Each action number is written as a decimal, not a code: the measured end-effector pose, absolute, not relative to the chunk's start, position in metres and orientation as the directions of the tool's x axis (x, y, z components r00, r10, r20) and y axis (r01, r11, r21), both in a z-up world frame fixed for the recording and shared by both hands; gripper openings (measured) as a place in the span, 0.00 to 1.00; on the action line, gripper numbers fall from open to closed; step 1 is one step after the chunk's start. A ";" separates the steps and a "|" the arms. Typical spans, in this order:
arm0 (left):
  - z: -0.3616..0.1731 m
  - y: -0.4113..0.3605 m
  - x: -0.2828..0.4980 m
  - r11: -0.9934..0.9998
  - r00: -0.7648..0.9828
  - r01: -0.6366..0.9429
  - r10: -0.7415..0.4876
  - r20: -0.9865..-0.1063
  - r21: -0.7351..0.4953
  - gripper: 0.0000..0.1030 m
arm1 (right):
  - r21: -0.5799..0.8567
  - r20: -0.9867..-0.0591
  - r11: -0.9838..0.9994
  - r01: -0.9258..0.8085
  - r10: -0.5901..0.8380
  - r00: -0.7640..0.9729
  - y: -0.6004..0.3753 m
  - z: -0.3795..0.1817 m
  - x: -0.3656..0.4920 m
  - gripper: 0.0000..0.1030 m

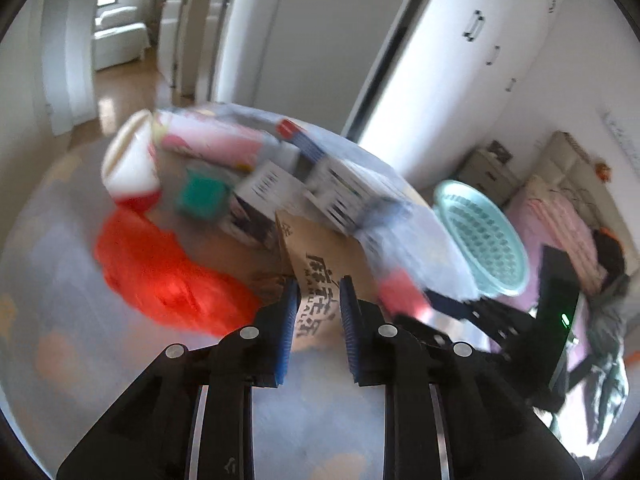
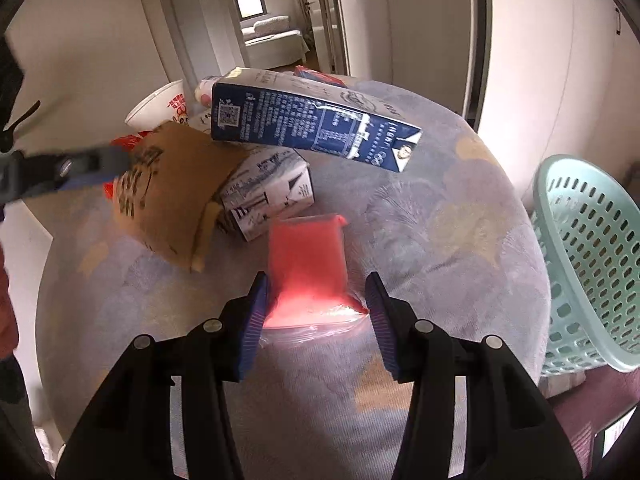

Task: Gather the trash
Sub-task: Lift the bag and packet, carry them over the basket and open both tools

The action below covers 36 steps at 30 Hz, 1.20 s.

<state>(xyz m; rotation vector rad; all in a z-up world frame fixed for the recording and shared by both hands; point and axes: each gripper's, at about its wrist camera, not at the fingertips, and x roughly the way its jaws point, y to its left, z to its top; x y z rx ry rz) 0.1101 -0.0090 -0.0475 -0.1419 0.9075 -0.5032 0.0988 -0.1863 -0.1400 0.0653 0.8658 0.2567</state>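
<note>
Basket [image 2: 592, 264] looked empty; trash littered the table [image 2: 460, 216] | left gripper [image 1: 319, 304] pinched brown paper bag [image 1: 320, 256] | right gripper [image 2: 316, 300], jaws wide, straddled pink packet [image 2: 306, 256].

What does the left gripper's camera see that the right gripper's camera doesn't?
Only the left wrist view shows the green box, the spread-out red plastic bag and the bed with pink bedding.

Only the right wrist view shows the blue carton clearly, and the pink packet sitting between the open right gripper.

Both show the brown paper bag, which the left gripper is closed on, the white cup, the mint basket and the round rug-like surface.
</note>
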 end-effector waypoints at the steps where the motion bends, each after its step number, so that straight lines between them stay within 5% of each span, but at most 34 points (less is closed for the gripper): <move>1: -0.050 -0.010 0.105 0.868 0.502 0.361 -0.489 -0.713 -0.341 0.20 | 0.168 -0.742 0.966 -0.194 0.254 0.620 -0.189 -0.139 0.096 0.45; 16: -0.091 -0.023 0.082 0.832 0.479 0.340 -0.555 -0.680 -0.439 0.20 | 0.168 -0.743 0.969 -0.180 0.245 0.623 -0.202 -0.135 0.074 0.45; 18: -0.091 -0.024 0.079 0.840 0.493 0.327 -0.542 -0.680 -0.433 0.04 | 0.169 -0.747 0.970 -0.175 0.241 0.619 -0.203 -0.137 0.073 0.45; 20: -0.090 -0.025 0.074 0.835 0.498 0.337 -0.550 -0.670 -0.435 0.03 | 0.172 -0.747 0.970 -0.171 0.241 0.619 -0.204 -0.137 0.073 0.45; 36: -0.017 -0.045 0.028 0.777 0.584 0.495 -0.628 -0.514 -0.388 0.00 | 0.181 -0.649 0.974 -0.137 0.223 0.728 -0.236 -0.083 0.050 0.45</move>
